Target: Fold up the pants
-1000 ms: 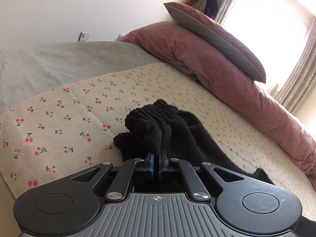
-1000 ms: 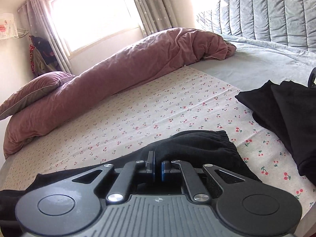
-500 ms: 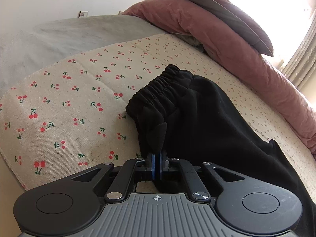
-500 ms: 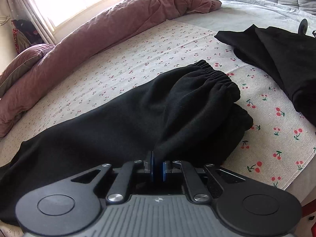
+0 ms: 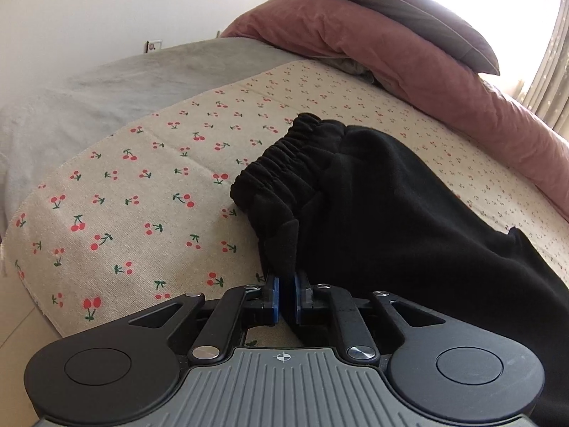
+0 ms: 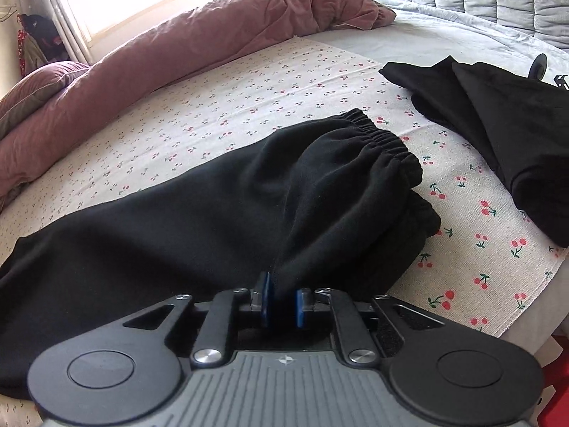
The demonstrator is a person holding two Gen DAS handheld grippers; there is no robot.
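The left gripper (image 5: 283,297) had just been opening, its pads parted beside a peak of the black pants (image 5: 373,206). The right gripper (image 6: 282,300) had just been opening too, cloth loose between its pads. The pants lay on the cherry-print sheet (image 5: 142,192), the pink duvet (image 6: 177,46) beyond.

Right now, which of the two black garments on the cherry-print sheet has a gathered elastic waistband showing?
The black fleece pants at the right tool; the other black garment, near the sheet's far corner, shows only flat folded panels.
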